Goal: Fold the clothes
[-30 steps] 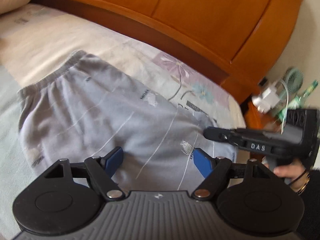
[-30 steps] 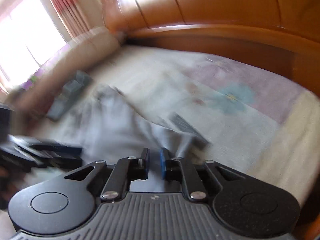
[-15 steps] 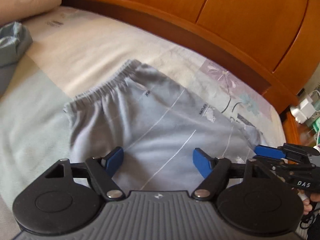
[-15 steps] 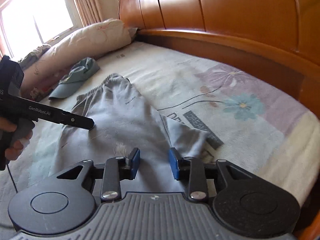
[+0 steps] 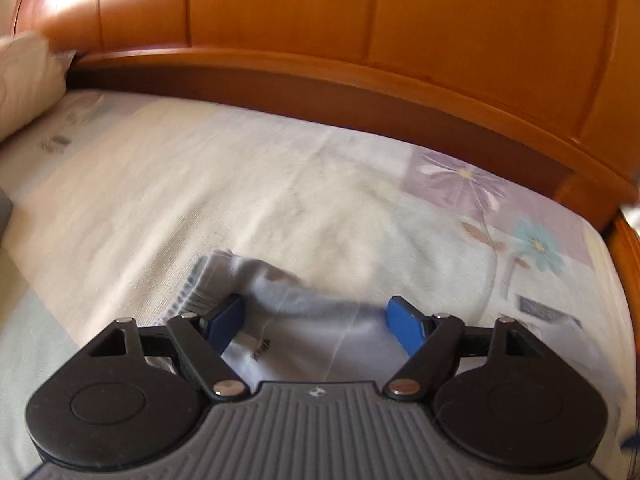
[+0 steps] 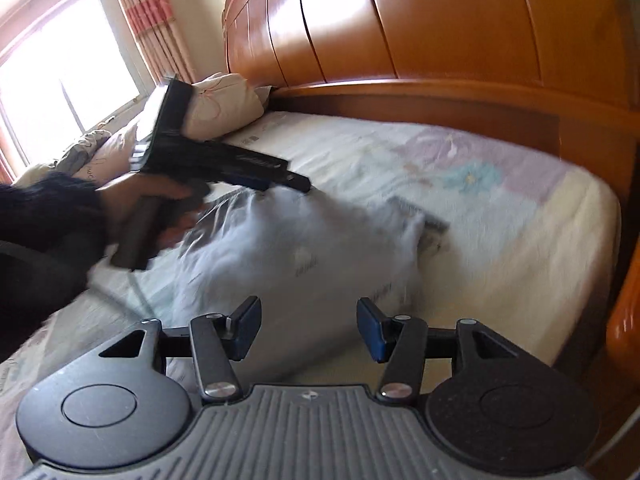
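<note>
L tongs [image 5: 316, 318]: blue pads wide apart, nothing pinched; jaws have just been opening a bit further. Grey trousers [image 5: 304, 336] lie below and between the pads, elastic waistband [image 5: 200, 284] just by the L pad, on the bed [image 5: 260, 200].

R tongs [image 6: 309, 328]: mid-wide, jaws have just been opening, nothing gripped; trousers spread ahead and under the pads, cloth blurred.

R view only: whole L tool from outside, person's hand [image 6: 160, 204] w/ dark sleeve on its grip, its tips over far edge of trousers; also window [image 6: 60, 80], striped curtain [image 6: 156, 24], pillows [image 6: 220, 108].

L view only: waistband close up. Both views: wood headboard [image 5: 360, 20], floral sheet.
</note>
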Demonstrator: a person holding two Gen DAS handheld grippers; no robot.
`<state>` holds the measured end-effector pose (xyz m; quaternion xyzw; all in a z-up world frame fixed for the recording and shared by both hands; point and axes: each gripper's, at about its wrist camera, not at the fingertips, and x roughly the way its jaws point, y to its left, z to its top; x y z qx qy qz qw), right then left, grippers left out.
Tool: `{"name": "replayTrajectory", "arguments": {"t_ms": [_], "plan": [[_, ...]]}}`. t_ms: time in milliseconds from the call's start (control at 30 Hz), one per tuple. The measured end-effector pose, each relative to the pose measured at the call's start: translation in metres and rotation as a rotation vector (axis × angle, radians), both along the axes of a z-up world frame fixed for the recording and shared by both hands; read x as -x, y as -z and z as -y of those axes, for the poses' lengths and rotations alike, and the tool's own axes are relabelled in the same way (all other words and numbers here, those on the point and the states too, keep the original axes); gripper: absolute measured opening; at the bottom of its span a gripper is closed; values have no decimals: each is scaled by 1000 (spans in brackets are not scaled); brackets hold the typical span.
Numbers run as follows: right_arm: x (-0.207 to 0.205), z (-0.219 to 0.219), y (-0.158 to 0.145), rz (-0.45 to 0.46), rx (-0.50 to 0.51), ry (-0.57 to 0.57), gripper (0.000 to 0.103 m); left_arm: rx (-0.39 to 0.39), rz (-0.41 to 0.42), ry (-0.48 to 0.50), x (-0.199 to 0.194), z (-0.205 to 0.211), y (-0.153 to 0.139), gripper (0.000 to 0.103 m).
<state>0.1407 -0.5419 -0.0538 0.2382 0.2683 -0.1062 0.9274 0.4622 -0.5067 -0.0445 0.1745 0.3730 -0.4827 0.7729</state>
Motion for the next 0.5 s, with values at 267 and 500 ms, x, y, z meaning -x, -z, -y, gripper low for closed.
{"name": "replayTrajectory", "arguments": {"t_ms": [267, 500], "plan": [[7, -2, 12, -34, -50, 11, 58, -61, -16, 15, 9, 2, -16, 84], [-2, -1, 1, 2, -37, -18, 64, 18, -159, 67, 13, -61, -31, 85]]}}
